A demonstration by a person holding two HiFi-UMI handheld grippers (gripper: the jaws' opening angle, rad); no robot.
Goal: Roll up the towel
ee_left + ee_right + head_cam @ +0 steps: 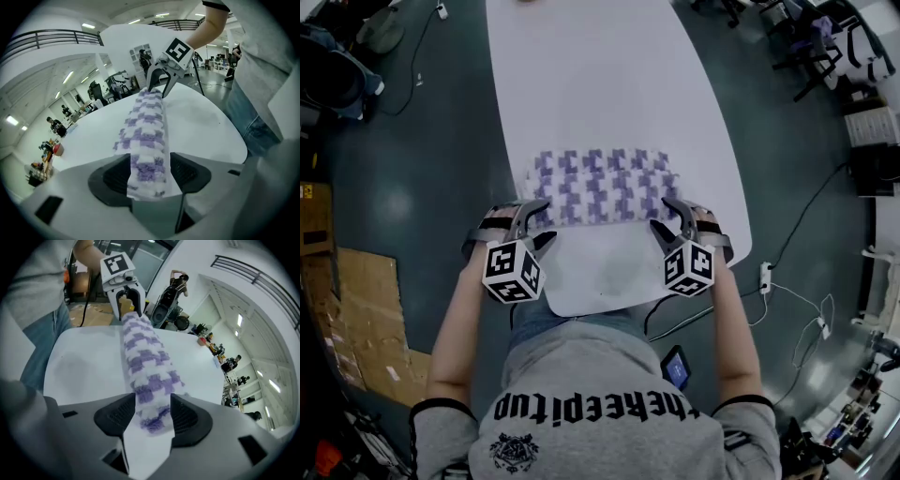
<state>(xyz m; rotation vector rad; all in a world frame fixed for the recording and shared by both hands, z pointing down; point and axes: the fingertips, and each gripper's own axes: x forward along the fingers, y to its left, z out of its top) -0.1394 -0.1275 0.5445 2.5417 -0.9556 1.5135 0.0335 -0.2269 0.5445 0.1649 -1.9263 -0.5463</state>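
Towel roll [602, 186] lies left to right on the table's [581, 75] near end, one gripper at each end.
Left gripper [546, 220] and right gripper [664, 217] both stand wide, equally near — roll ends between the pads, seemingly unpinched.

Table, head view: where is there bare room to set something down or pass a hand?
Free: the far half of the table beyond the towel, and the near strip between towel and table edge. Crowded: the towel's two ends, which lie between the jaws of the left hand-held gripper and the right hand-held gripper.
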